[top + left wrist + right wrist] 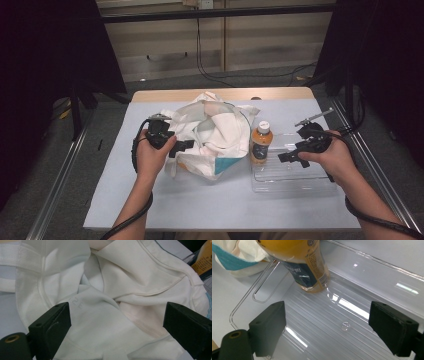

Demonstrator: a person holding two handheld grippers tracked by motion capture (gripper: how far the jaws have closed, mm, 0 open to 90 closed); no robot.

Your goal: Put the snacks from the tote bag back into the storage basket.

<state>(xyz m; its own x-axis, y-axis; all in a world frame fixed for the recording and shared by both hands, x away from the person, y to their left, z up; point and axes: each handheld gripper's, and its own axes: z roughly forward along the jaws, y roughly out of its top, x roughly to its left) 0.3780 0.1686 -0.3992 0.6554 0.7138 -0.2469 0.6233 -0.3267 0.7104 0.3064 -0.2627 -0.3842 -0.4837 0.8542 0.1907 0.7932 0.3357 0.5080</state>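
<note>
Left tool (pixel 181 146), jaws spread wide and empty, rested against the crumpled white cloth bag (pixel 215 132) at centre frame of the high view; in the left gripper view its folds (pixel 107 315) lay between the jaws. Right tool (pixel 288 156), jaws likewise wide and gripping nothing, hovered over the clear plastic tray (pixel 295 181) at right of centre. An orange drink bottle (pixel 261 142) stood upright in the tray's left end, just beside the bag, on the pale bench (pixel 200 205).
</note>
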